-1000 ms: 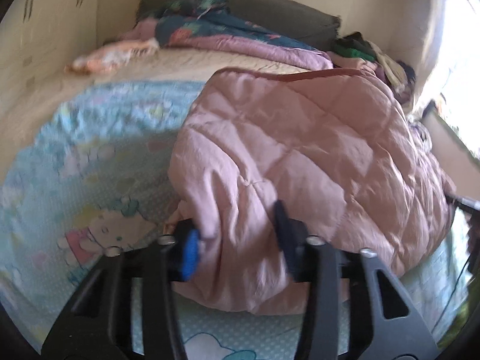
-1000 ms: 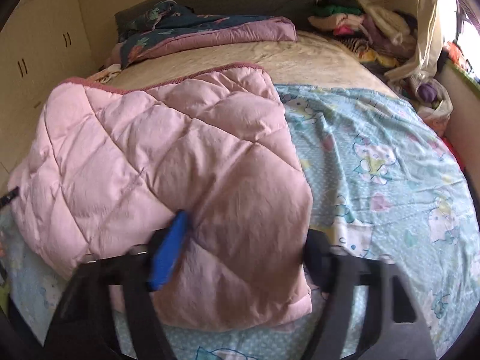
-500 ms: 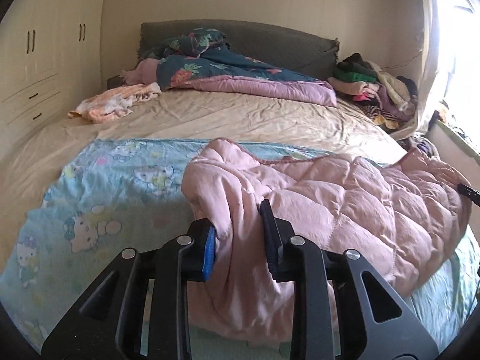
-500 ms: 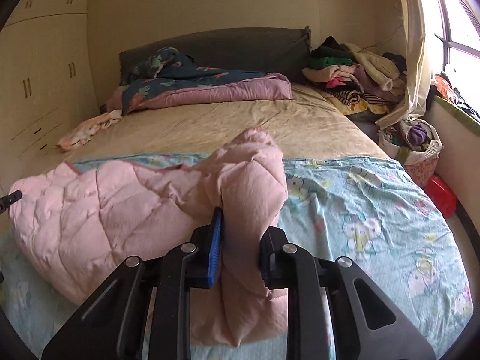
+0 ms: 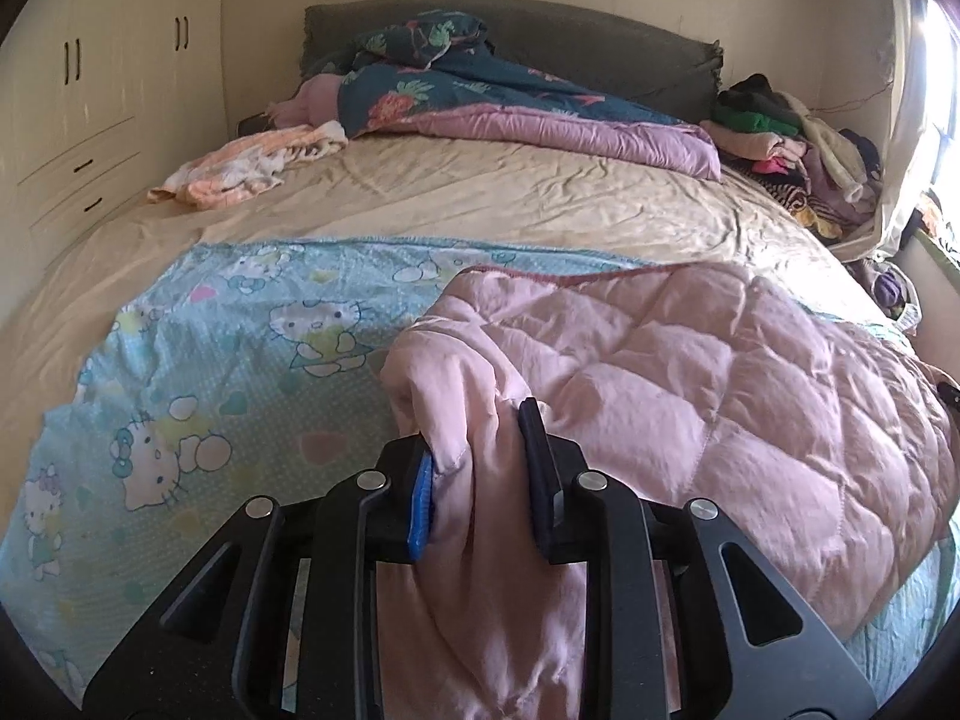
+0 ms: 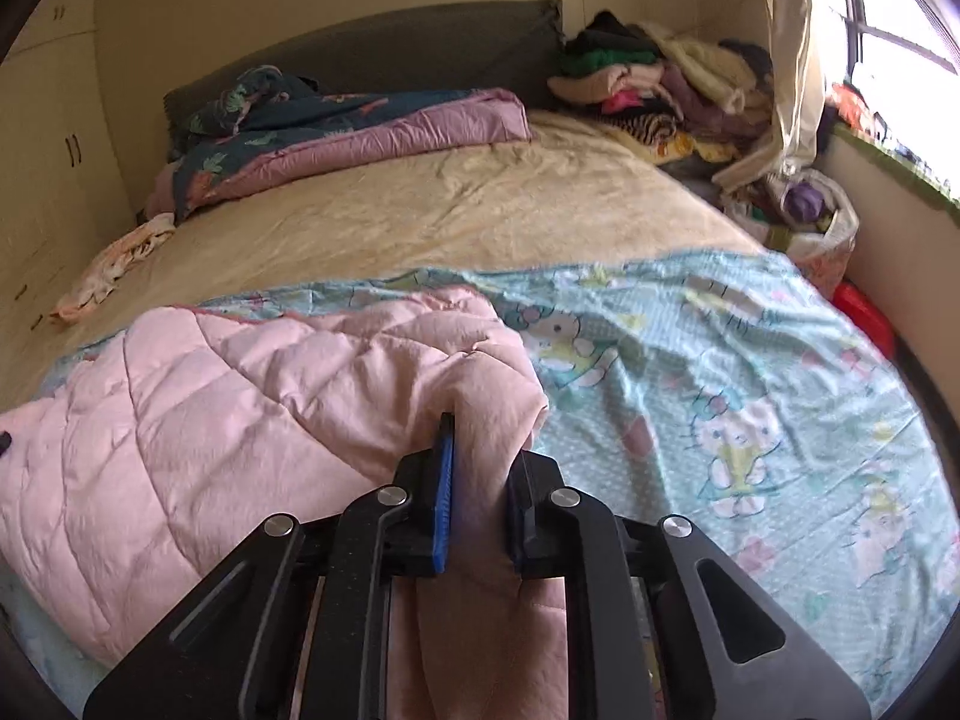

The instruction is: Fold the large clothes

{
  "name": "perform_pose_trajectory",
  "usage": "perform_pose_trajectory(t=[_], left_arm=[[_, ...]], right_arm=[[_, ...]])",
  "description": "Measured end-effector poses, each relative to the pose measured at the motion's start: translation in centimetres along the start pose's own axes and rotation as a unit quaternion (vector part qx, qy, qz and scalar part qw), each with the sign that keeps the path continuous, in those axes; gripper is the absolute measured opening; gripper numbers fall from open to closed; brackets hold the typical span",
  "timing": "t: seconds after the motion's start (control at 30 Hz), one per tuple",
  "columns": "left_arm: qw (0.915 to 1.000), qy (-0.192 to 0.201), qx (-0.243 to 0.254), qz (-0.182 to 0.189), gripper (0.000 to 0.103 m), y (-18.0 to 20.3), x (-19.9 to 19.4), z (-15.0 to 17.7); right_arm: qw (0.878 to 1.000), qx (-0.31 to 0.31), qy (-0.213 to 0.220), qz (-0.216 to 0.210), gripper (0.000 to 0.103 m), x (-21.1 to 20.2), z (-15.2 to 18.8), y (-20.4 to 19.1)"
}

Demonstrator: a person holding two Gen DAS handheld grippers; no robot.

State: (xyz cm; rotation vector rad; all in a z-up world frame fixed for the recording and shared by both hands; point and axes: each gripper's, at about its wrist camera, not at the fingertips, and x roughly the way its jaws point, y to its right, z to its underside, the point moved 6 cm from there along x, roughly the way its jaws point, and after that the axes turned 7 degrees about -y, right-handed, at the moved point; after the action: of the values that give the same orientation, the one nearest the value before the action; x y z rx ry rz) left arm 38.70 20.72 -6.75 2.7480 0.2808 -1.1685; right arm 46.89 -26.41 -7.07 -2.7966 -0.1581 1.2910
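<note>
A large pink quilted garment (image 5: pixel 708 384) lies on the light-blue cartoon-print sheet (image 5: pixel 198 360) at the near end of the bed. My left gripper (image 5: pixel 477 456) is shut on a bunched left corner of it, and fabric hangs down between the fingers. In the right wrist view the same pink garment (image 6: pixel 252 396) spreads to the left, and my right gripper (image 6: pixel 480 480) is shut on its right corner. The cartoon-print sheet (image 6: pixel 750 372) lies bare to the right of it.
Beige bed sheet (image 5: pixel 480 204) covers the far half of the bed. A dark floral and purple duvet (image 5: pixel 510 102) lies against the grey headboard. A clothes pile (image 6: pixel 660 84) sits at the far right corner. A peach cloth (image 5: pixel 240 168) lies far left. Wardrobe doors (image 5: pixel 90 90) stand at left.
Both grippers closed on the pink garment's near corners, then lifted and pulled them back; the garment's near edge is bunched in the jaws and the views now look along the bed.
</note>
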Motion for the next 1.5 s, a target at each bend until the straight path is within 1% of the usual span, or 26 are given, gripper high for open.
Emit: perform_pose_trajectory(t=[0.1, 0.27, 0.43, 0.47, 0.5, 0.53, 0.57, 0.6, 0.63, 0.67, 0.7, 0.73, 0.77, 0.87, 1.03, 1.17, 1.37, 1.5], left_arm=[[0.9999, -0.012, 0.005, -0.010, 0.018, 0.1, 1.1, 0.4], [0.9991, -0.035, 0.005, -0.021, 0.018, -0.1, 2.8, 1.1], [0.9982, -0.055, -0.004, -0.023, 0.018, -0.3, 4.0, 1.8], [0.9982, -0.055, -0.004, -0.024, 0.020, -0.3, 3.9, 1.8], [0.9981, -0.055, -0.003, -0.029, 0.021, -0.3, 3.4, 1.8], [0.9981, -0.052, 0.000, -0.034, 0.028, -0.3, 3.0, 1.8], [0.9982, -0.048, 0.003, -0.035, 0.036, -0.3, 2.4, 1.7], [0.9985, -0.045, 0.002, -0.030, 0.041, -0.3, 1.4, 1.8], [0.9987, -0.044, -0.002, -0.027, 0.053, -0.4, 0.9, 1.8], [0.9988, -0.041, -0.007, -0.024, 0.061, -0.5, 0.1, 1.8], [0.9990, -0.037, -0.009, -0.022, 0.064, -0.5, -0.8, 1.9], [0.9991, -0.034, -0.010, -0.022, 0.069, -0.3, -1.4, 2.0], [0.9993, -0.030, -0.010, -0.022, 0.079, -0.1, -2.1, 2.1], [0.9996, -0.018, -0.012, -0.016, 0.093, 0.4, -4.2, 2.6], [0.9998, -0.008, -0.011, -0.013, 0.094, 1.2, -7.0, 3.7], [0.9998, -0.004, -0.004, -0.017, 0.094, 1.6, -8.4, 4.8], [0.9998, -0.015, -0.005, -0.015, 0.094, 2.0, -9.0, 6.7], [0.9997, -0.020, -0.004, -0.013, 0.094, 2.4, -9.1, 7.8]], right_arm=[[1.000, -0.010, -0.018, 0.013, 0.014, 1.0, 0.7, -0.1], [0.999, 0.004, -0.052, 0.012, 0.015, 3.0, 1.9, 0.5], [0.997, -0.016, -0.067, 0.030, 0.018, 4.0, 2.8, -0.2], [0.997, -0.010, -0.066, 0.027, 0.021, 3.7, 2.9, -0.2], [0.998, -0.003, -0.063, 0.022, 0.026, 3.2, 2.9, 0.0], [0.998, 0.004, -0.061, 0.016, 0.032, 2.7, 2.9, 0.3], [0.998, 0.020, -0.056, 0.003, 0.049, 1.6, 3.0, 0.6], [0.998, 0.030, -0.048, -0.010, 0.067, 0.5, 3.1, 0.7], [0.998, 0.038, -0.038, -0.026, 0.075, -0.5, 3.1, 0.7], [0.997, 0.049, -0.019, -0.052, 0.086, -2.2, 3.2, 0.7], [0.996, 0.054, -0.008, -0.066, 0.092, -3.5, 3.3, 0.5], [0.995, 0.057, -0.001, -0.077, 0.094, -4.6, 3.4, 0.2], [0.994, 0.059, 0.007, -0.093, 0.096, -6.0, 3.6, -0.1], [0.991, 0.054, 0.025, -0.118, 0.099, -9.1, 4.1, -1.2], [0.989, 0.041, 0.046, -0.132, 0.099, -13.0, 5.4, -2.5], [0.989, 0.037, 0.052, -0.135, 0.099, -14.6, 6.8, -3.1], [0.988, 0.051, 0.041, -0.137, 0.099, -14.6, 9.5, -3.2], [0.987, 0.080, 0.028, -0.138, 0.099, -13.8, 10.7, -2.9]])
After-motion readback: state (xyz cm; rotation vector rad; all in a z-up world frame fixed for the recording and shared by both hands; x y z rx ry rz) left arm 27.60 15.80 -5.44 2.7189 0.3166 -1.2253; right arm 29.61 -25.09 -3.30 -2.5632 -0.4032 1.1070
